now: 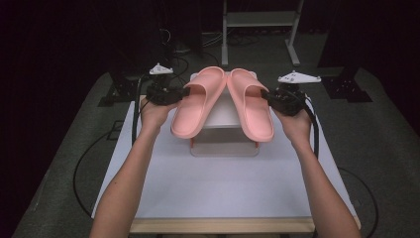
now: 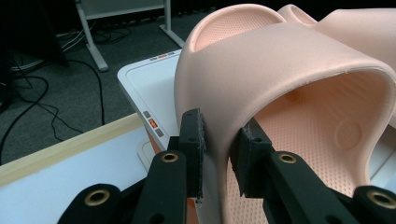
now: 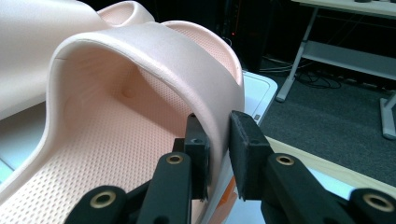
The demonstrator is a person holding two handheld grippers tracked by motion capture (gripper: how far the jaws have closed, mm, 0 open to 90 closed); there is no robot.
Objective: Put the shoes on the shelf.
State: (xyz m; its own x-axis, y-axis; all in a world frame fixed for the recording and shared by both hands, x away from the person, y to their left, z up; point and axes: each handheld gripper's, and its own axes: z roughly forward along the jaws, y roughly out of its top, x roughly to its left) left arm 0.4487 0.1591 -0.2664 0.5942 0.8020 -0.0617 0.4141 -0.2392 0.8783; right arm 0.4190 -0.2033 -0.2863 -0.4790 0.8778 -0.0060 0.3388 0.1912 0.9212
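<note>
Two pink foam slippers lie toes together, heels spread, on a white box [image 1: 224, 119]. My left gripper [image 1: 184, 92] is shut on the outer side of the left slipper's [image 1: 195, 106] strap. In the left gripper view the strap wall [image 2: 280, 60] runs between the pads of the left gripper [image 2: 219, 149], and the other slipper [image 2: 364, 28] shows at the top right. My right gripper [image 1: 266, 94] is shut on the outer side of the right slipper's [image 1: 255, 111] strap. The right gripper view has that strap [image 3: 154, 51] pinched between the right gripper's [image 3: 218, 140] pads.
The white box has an orange-trimmed front and stands at the far middle of a white tabletop [image 1: 223, 183] with a wooden edge. Beyond the table are grey carpet, loose cables [image 2: 46, 93] and the legs of a metal stand [image 1: 257, 29].
</note>
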